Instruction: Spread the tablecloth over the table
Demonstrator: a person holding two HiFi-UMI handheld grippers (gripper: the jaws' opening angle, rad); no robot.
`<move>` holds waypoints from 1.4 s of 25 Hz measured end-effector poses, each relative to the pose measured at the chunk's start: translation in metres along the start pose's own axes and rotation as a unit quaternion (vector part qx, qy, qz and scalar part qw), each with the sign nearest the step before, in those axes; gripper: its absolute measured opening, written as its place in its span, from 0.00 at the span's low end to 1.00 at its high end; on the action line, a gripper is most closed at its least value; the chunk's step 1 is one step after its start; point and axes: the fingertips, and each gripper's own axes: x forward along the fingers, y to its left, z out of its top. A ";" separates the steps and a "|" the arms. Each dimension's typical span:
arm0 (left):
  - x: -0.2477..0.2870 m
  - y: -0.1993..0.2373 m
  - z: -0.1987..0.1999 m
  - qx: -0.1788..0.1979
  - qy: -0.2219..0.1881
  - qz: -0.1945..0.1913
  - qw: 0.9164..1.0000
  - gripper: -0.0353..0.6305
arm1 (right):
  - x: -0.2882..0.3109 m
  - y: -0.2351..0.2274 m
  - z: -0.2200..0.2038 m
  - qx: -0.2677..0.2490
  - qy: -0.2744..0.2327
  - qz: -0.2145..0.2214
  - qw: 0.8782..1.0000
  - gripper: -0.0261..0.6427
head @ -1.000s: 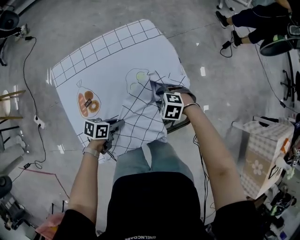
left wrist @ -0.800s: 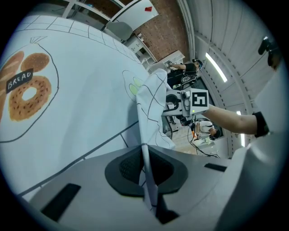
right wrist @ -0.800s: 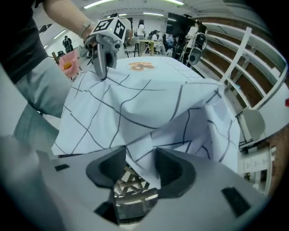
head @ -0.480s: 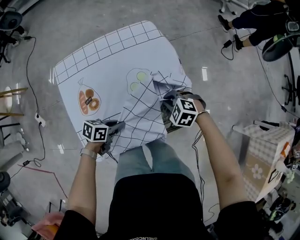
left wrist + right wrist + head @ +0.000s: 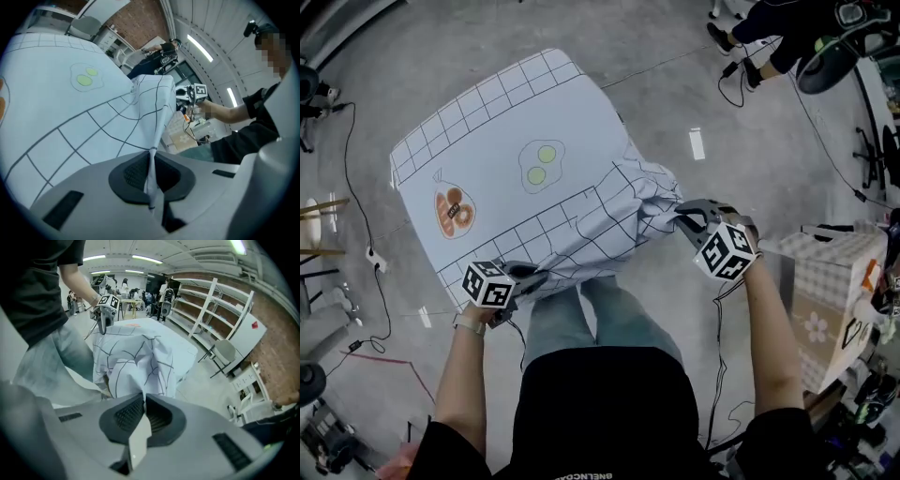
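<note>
Cloth (image 5: 516,178): pale blue w/ dark grid border, lies flat over most of worktop (hidden under it). Prints face up: egg print (image 5: 538,167) near middle, bagel print (image 5: 453,211) toward left edge. Near-right corner not flat: bunched, creased, pulled off to the right of worktop.

L tool (image 5: 534,275): jaws closed on cloth's near edge at near-left corner. Thin fold pinched between pads (image 5: 136,172).

R tool (image 5: 682,214): jaws have just been closing, now clamped on the bunched corner. Strip of cloth pokes through between them. Sits right of worktop, well apart from L tool.

Near edge runs between the two tools, just above person's legs (image 5: 623,319). Floor (image 5: 694,94): grey concrete.
</note>
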 end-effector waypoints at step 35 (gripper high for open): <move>0.149 -0.073 0.015 0.197 0.168 0.052 0.964 0.42 | 0.053 0.167 -0.252 0.257 0.170 0.079 0.948 0.36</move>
